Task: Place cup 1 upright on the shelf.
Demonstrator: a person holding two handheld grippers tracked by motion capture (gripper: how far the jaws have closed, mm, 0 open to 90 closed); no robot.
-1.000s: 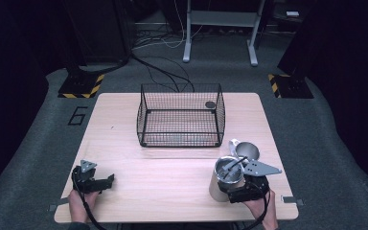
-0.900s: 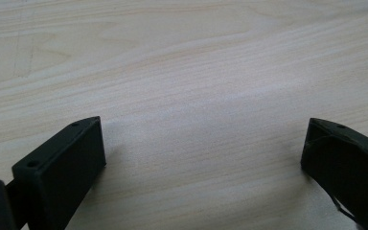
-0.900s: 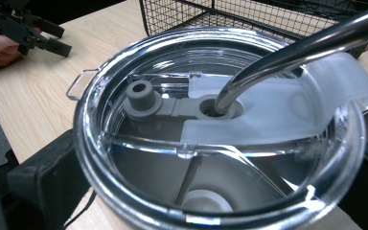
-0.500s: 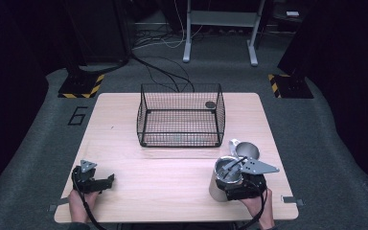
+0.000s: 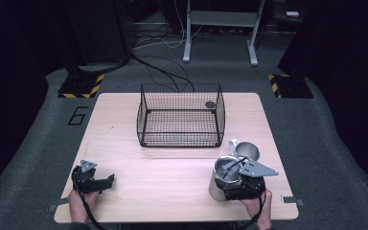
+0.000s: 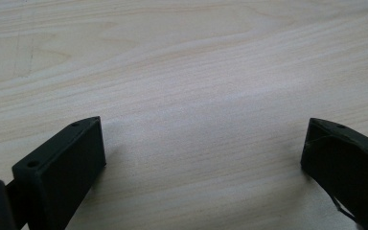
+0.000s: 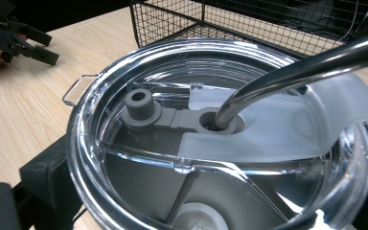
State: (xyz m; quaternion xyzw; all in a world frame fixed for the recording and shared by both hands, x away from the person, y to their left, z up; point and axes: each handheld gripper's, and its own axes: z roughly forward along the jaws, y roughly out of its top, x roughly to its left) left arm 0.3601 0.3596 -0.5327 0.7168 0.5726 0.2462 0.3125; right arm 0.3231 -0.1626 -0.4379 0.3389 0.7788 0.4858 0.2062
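**Tumbler clamped in the right gripper at the table's near right**

The steel tumbler (image 5: 220, 184) stands upright on the wooden table (image 5: 172, 163), at about five o'clock from the wire basket (image 5: 181, 115). The right gripper (image 5: 235, 184) has its jaws closed against the tumbler's sides, gripping it just below the rim. In the right gripper view the clear lid (image 7: 220, 139) sits on the tumbler, with a metal straw (image 7: 297, 67) passing through its hole. A second metal cup (image 5: 246, 150) lies near the tumbler at one o'clock. The left gripper (image 5: 96, 181) rests at the table's near left, at nine o'clock from the tumbler and well apart from it, jaws wide and holding nothing. A "6" (image 5: 78, 115) is marked on the floor.
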